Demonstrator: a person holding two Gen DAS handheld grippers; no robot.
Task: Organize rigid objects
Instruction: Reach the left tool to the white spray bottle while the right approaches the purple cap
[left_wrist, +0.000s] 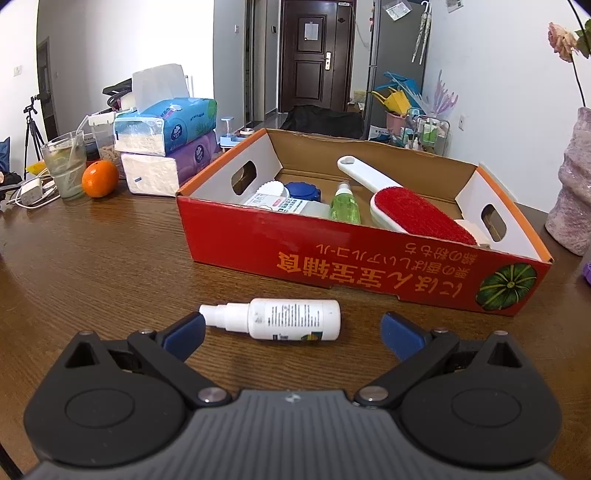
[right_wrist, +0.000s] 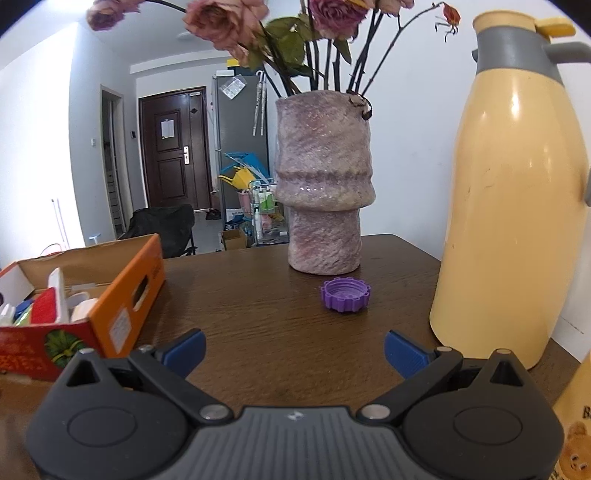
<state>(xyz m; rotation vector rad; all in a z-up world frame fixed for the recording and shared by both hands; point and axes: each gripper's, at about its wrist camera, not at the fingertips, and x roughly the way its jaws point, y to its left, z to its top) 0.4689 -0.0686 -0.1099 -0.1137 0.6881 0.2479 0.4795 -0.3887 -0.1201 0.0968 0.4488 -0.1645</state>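
A white spray bottle (left_wrist: 280, 319) lies on its side on the wooden table, just ahead of my open left gripper (left_wrist: 293, 332), its nozzle near the left fingertip. Behind it stands a red cardboard box (left_wrist: 332, 258) holding a red lint brush (left_wrist: 413, 210), a green bottle (left_wrist: 345, 205), a blue lid (left_wrist: 301, 190) and white containers. A purple ridged cap (right_wrist: 345, 294) lies on the table ahead of my open, empty right gripper (right_wrist: 294, 352). The box shows at the left of the right wrist view (right_wrist: 122, 299).
Tissue packs (left_wrist: 166, 144), an orange (left_wrist: 99, 178), a glass with a straw (left_wrist: 66, 170) and a charger (left_wrist: 31, 192) sit at the far left. A purple vase of dried roses (right_wrist: 323, 184) stands behind the cap. A yellow thermos jug (right_wrist: 517, 192) stands at the right.
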